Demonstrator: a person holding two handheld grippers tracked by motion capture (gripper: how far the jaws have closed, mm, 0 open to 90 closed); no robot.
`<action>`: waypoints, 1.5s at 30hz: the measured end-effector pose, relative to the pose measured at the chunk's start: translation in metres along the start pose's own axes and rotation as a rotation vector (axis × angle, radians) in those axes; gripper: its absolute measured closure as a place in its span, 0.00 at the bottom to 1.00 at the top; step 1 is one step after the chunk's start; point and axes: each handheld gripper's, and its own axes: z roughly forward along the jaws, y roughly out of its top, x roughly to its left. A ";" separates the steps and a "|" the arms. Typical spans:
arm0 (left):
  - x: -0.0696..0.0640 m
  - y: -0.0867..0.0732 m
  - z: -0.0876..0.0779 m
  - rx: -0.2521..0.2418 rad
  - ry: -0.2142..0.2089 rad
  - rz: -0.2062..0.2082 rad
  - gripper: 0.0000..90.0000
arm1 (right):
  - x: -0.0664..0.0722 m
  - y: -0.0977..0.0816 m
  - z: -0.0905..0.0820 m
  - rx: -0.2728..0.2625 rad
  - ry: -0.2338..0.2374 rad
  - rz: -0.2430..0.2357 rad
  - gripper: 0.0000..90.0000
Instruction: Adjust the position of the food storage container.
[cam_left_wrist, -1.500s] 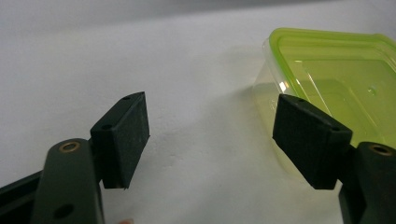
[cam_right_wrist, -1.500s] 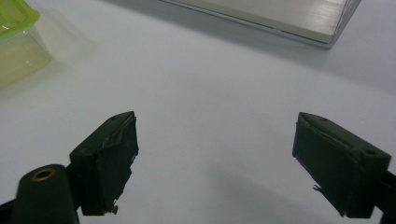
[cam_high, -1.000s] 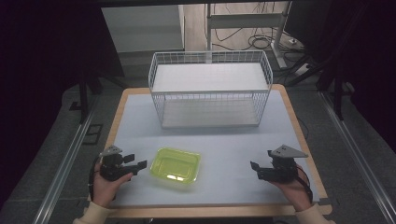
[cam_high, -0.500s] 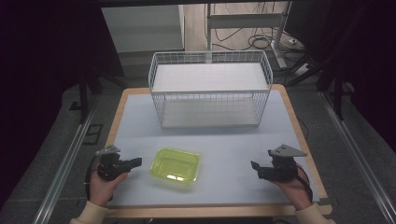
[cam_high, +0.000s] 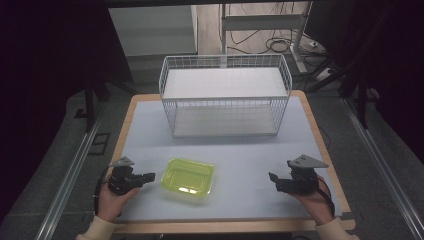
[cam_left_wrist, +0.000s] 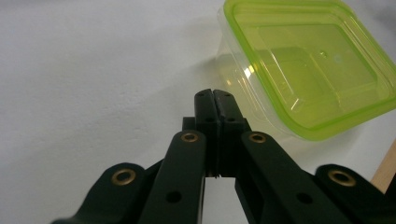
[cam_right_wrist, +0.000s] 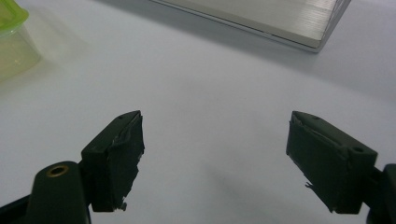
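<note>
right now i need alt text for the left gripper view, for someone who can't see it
The left gripper, its black jaws pressed shut on nothing, points at a yellow-green plastic container just ahead on the white table. The container looks empty.

The green container (cam_right_wrist: 11, 42) is cut off by the right gripper view's left edge; the wire basket (cam_right_wrist: 261, 18) beyond it is cropped at the top.

A white wire basket (cam_high: 224, 95) stands at the far side of the table (cam_high: 150, 135). A yellow-green container (cam_high: 188, 176) sits near the front edge. The left gripper (cam_high: 149, 177) points at it from just beside; the right gripper (cam_high: 272, 178) rests well apart on the other side.
</note>
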 end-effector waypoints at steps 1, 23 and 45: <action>0.000 0.000 0.000 0.000 0.000 0.000 1.00 | 0.000 0.000 0.000 -0.001 -0.001 0.001 0.22; -0.010 -0.002 0.027 0.078 -0.097 0.002 1.00 | 0.004 0.003 -0.001 -0.002 0.002 -0.010 0.22; -0.036 0.008 0.046 0.105 -0.118 0.008 1.00 | 0.007 0.006 -0.002 -0.005 0.008 -0.005 0.22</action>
